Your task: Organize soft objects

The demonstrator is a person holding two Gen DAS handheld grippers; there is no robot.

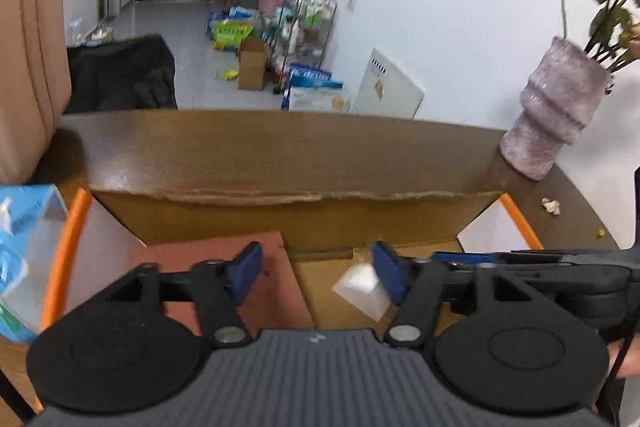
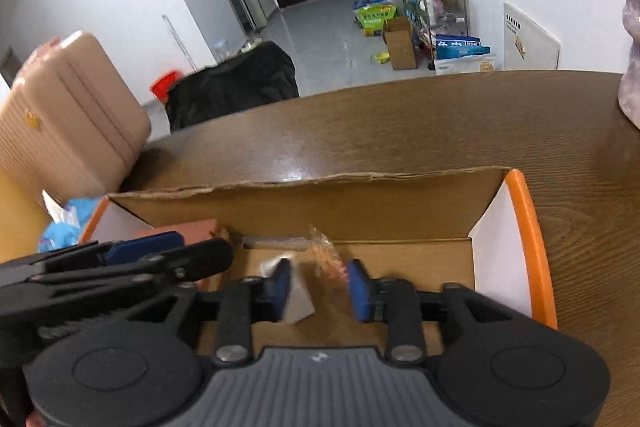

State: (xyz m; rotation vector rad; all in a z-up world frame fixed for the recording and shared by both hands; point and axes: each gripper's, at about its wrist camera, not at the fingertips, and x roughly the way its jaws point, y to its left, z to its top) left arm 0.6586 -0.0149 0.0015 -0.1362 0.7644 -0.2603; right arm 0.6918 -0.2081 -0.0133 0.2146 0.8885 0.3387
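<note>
An open cardboard box (image 1: 304,211) with orange-edged flaps stands on the brown wooden table (image 1: 280,143). A reddish-brown flat piece (image 1: 276,291) and a white soft piece (image 1: 362,291) lie in it. My left gripper (image 1: 318,277) is open and empty above the box floor. My right gripper (image 2: 318,289) is open over the same box (image 2: 360,211), with the white piece (image 2: 300,301) and a clear orange-speckled wrapper (image 2: 330,259) between its fingers. The reddish-brown piece (image 2: 192,229) lies to the left. Each gripper shows in the other's view.
A blue tissue pack (image 1: 20,259) lies left of the box. A mauve vase (image 1: 556,115) with dried flowers stands at the table's far right. A tan suitcase (image 2: 68,115) and a black bag (image 2: 236,83) stand beyond the table.
</note>
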